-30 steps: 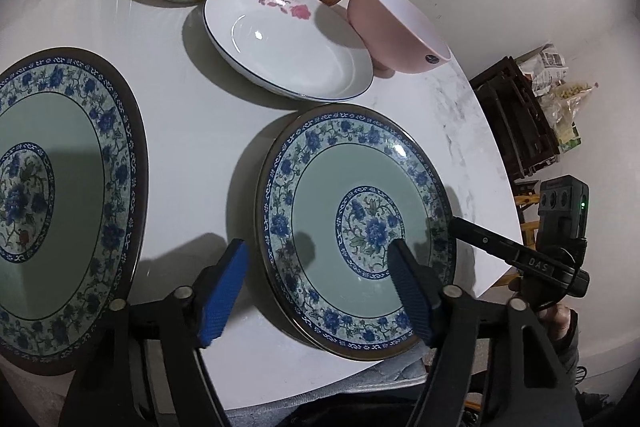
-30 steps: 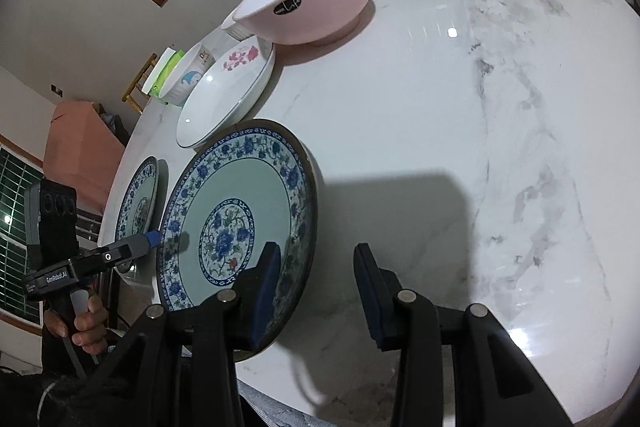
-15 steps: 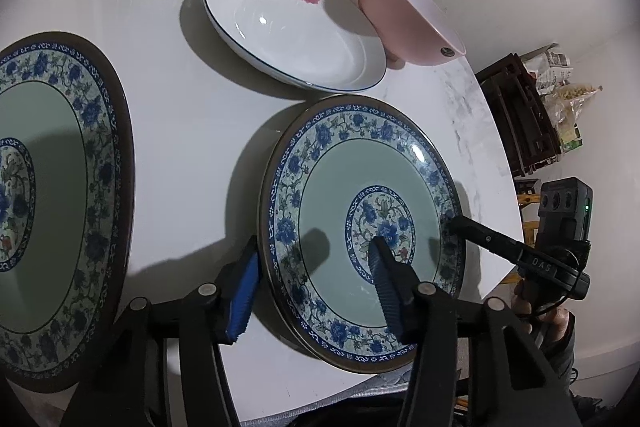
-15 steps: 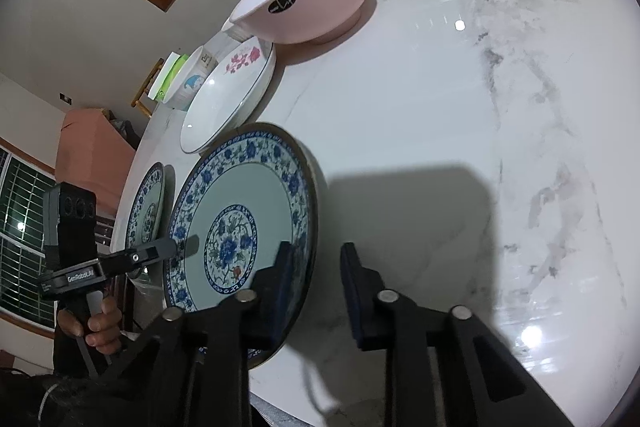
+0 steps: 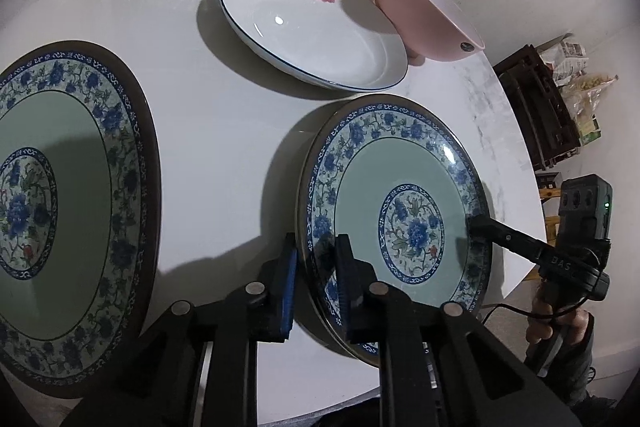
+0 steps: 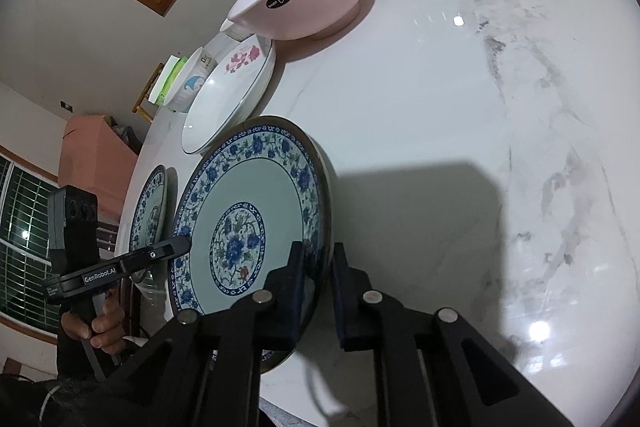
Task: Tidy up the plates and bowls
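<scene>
Left wrist view first. Left gripper [image 5: 318, 267] straddling the near-left rim of the blue-floral green-centred ceramic plate [image 5: 400, 187], one of the fingers [image 5: 348, 279] on the top face and the blue-padded one down at the outer edge. Closing right now, rim between, pads basically on it. Right gripper [image 5: 478, 225] biting the opposite rim from the far side. Probably two grips because a wide, flat, slippery plate lying on the white marble tabletop [image 5: 220, 127] offers nothing but its edge to grab. Sitting to the left, well apart: a matching floral plate [image 5: 60, 187], likely the stacking target. Behind: a white rose-printed plate [image 5: 312, 27] and a pink bowl [image 5: 428, 15], untouched.

Right wrist view. Same plate [image 6: 248, 195], near the tabletop edge, with the right gripper [image 6: 318, 267] clamped tight on its rim, one finger above and one below. Left gripper [image 6: 182, 245] pinching the far rim.

Versus a second ago: both sets of fingers were spread wide around the rim, now narrowed onto it. Plate maybe a touch tilted, hard to say; not clearly lifted yet.
</scene>
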`<action>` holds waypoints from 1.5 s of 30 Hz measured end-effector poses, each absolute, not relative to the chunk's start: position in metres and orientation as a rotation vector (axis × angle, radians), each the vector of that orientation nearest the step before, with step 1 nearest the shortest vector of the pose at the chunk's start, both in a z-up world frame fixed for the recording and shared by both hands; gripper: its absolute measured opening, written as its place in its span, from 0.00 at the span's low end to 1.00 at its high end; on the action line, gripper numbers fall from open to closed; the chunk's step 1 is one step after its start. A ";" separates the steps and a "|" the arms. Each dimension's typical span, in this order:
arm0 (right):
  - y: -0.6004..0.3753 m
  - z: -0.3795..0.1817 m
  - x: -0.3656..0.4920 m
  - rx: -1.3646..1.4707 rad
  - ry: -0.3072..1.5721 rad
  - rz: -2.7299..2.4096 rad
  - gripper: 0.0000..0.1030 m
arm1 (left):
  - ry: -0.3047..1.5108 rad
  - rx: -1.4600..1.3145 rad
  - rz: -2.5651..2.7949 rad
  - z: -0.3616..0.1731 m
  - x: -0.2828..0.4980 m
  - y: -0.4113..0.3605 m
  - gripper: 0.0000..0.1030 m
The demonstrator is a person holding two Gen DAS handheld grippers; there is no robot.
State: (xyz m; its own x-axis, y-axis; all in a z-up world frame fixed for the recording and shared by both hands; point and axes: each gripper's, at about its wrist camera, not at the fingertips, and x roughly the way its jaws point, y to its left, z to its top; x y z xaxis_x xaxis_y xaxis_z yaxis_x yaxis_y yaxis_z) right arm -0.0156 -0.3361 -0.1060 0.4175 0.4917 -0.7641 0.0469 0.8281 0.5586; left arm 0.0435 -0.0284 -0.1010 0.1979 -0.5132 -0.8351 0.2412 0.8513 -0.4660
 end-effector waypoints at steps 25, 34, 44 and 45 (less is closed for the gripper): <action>-0.299 -0.073 -0.013 0.504 1.077 0.301 0.13 | 1.200 -0.273 -0.478 -0.067 0.040 0.002 0.14; -0.250 -0.061 0.011 0.473 1.079 0.373 0.13 | 1.149 -0.300 -0.398 -0.049 0.040 0.053 0.14; -0.176 -0.051 0.046 0.445 1.094 0.475 0.13 | 1.092 -0.308 -0.280 -0.027 0.039 0.127 0.14; -0.168 -0.049 0.049 0.443 1.095 0.484 0.13 | 1.087 -0.310 -0.268 -0.026 0.040 0.134 0.14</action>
State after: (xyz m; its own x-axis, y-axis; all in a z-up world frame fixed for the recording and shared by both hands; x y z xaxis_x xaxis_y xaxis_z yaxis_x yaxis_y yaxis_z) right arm 0.0491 -0.1683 -0.0492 0.3759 0.5738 -0.7276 -0.1516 0.8127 0.5626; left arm 0.0397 0.1337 -0.0257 0.4411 -0.3621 -0.8212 0.0615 0.9250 -0.3749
